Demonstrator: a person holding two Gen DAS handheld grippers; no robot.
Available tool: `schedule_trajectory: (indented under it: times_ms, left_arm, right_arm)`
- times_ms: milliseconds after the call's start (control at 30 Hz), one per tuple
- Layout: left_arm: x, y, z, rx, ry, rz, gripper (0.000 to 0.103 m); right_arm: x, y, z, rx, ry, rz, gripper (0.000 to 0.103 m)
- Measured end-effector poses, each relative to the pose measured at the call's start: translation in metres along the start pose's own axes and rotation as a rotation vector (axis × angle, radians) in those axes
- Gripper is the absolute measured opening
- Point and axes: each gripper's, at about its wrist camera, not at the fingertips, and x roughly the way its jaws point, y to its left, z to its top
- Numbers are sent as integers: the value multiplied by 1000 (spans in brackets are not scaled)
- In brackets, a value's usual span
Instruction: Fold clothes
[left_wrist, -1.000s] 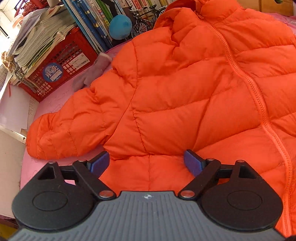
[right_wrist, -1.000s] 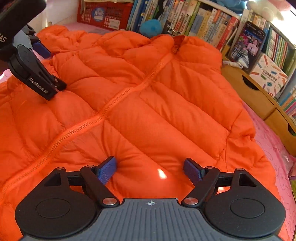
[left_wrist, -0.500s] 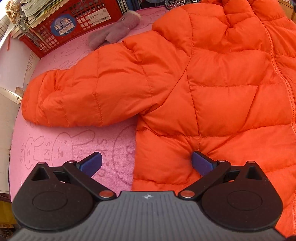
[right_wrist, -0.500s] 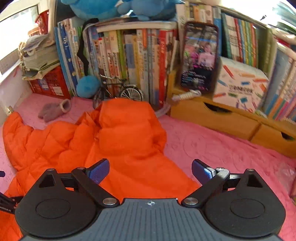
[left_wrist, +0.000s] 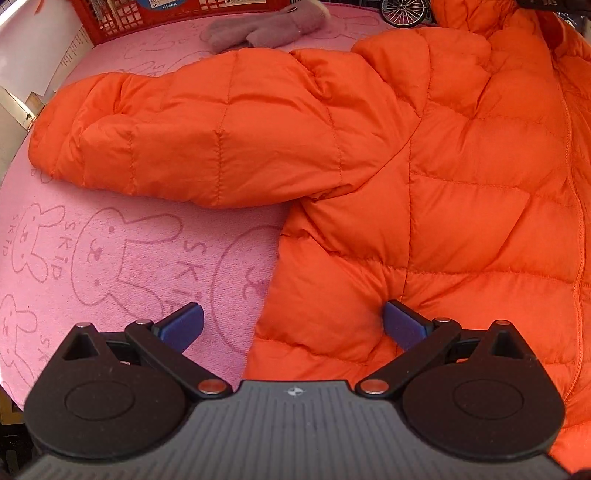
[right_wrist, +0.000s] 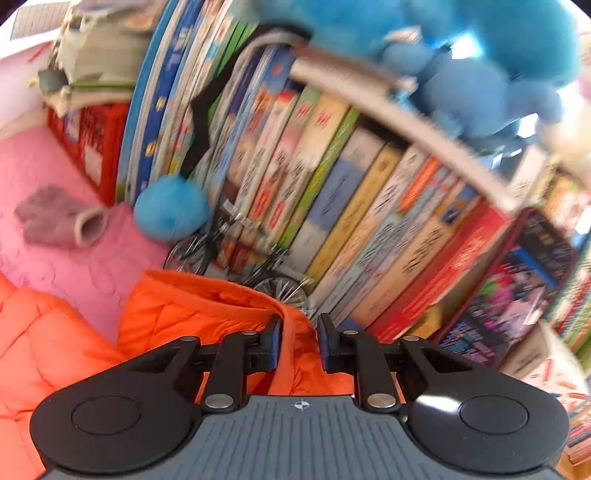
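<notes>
An orange puffer jacket (left_wrist: 443, 184) lies zipped, front up, on a pink rabbit-print mat (left_wrist: 110, 258), its sleeve (left_wrist: 203, 140) stretched out to the left. My left gripper (left_wrist: 291, 317) points steeply down and is open, straddling the jacket's side edge below the sleeve: one finger hovers over the mat, the other over the quilted body. In the right wrist view my right gripper (right_wrist: 300, 332) is closing on a raised fold of the jacket's hood (right_wrist: 207, 306), and orange fabric fills the narrow gap between the pads.
A grey mitten (left_wrist: 266, 27) lies on the mat beside a red crate (left_wrist: 110, 18). A row of books (right_wrist: 351, 203) walls the far edge, with a blue plush ball (right_wrist: 170, 210), a toy bicycle (right_wrist: 236, 258) and blue plush toys (right_wrist: 480, 74) on top.
My right gripper swung from the jacket's front up to the hood and went from wide open to closed on it. My left gripper shifted left to the jacket's side edge, still open.
</notes>
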Motion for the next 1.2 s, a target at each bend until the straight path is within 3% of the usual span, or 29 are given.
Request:
schedule_trajectory:
  times_ms: [133,200,267,300,400,433,467,533,600,700,733,833,867,900,933,967,1067,1133,1200]
  left_arm:
    - [0,-4,1,29,-8,6,103]
    - [0,-3,1,18,0,1,103]
    - [1,-2,4,12,18,0,103]
    - [2,-3,6,14,35,5,103]
    - [-1,-13,15,75,49,42,103]
    - [-2,-17,16,107,43,53,103]
    - [-1,-22,16,140,38,66,103]
    - [-2,-29,15,178,23,81,103]
    - [-2,-28,11,178,17,83,103]
    - [0,-20,10,105,27,57,103]
    - [3,-14,13,72,33,44,103]
    - [2,-5,16,4,43,22,103]
    - [-2,-5,19,-1,38,27,103]
    - [-5,-5,22,-6,32,32,102]
    - [-9,-5,25,-11,26,36,96]
    - [-13,-4,28,-17,21,41,94]
    - [-45,-7,49,-60,-90,-15,94]
    - [-72,-16,71,-68,-200,-100,94]
    - [-95,-40,93,-34,-308,-221,98]
  right_arm:
    - [-83,-34,-19,106,-299,-333,13]
    - [-103,-53,-33,161,-275,-349,19]
    - [-97,-60,-53,164,-128,-242,31]
    - [-92,-62,-63,167,-52,-181,32]
    - [-77,-71,-79,358,63,11,35]
    - [-72,-74,-84,422,101,76,47]
    - [-67,-77,-79,468,84,114,68]
    - [-54,-69,-54,472,17,129,87]
    - [-29,-53,-18,367,-4,72,87]
    - [27,-29,10,206,134,-28,77]
    - [45,-21,19,152,180,-60,65]
    - [75,-11,13,93,301,-29,55]
    - [81,-9,9,69,332,-51,32]
    - [80,-11,5,63,335,-94,19]
    - [73,-17,3,82,304,-138,12]
    - [60,-25,2,122,246,-171,12]
    - [1,-45,1,200,-12,-242,11]
    - [-47,-52,-1,198,-225,-304,12]
    - [-79,-49,-6,155,-334,-351,12]
